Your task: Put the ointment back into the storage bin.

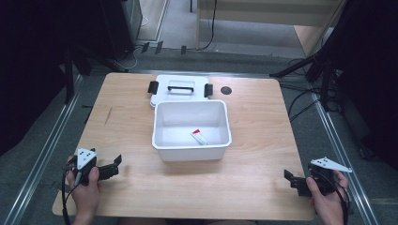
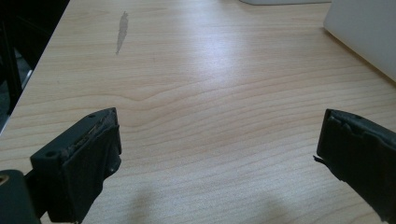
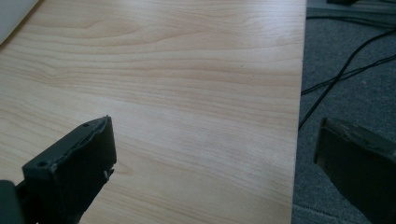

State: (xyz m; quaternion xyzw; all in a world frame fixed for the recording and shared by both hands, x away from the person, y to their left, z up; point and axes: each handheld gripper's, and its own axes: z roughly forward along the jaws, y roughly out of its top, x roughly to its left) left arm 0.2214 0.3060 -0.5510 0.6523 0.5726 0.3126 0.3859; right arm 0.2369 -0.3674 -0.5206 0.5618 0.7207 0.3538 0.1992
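Note:
A white plastic bin (image 1: pixel 191 140) stands in the middle of the wooden table (image 1: pixel 141 187). Inside it lies a small white tube with a red end (image 1: pixel 200 137). Behind the bin lies its white lid (image 1: pixel 180 87) with a handle and black clips. My left gripper (image 1: pixel 115 165) rests at the table's front left, held by a hand, jaws wide apart with nothing between them (image 2: pixel 219 144). My right gripper (image 1: pixel 288 178) sits at the front right corner, also open and empty (image 3: pixel 215 149), its right jaw out past the table's edge.
A dark round hole (image 1: pixel 226 90) is in the tabletop right of the lid. A grey streak (image 2: pixel 122 30) marks the wood at the left. Cables (image 3: pixel 345 70) run over the grey floor right of the table. Tripod legs (image 1: pixel 305 63) stand at the back right.

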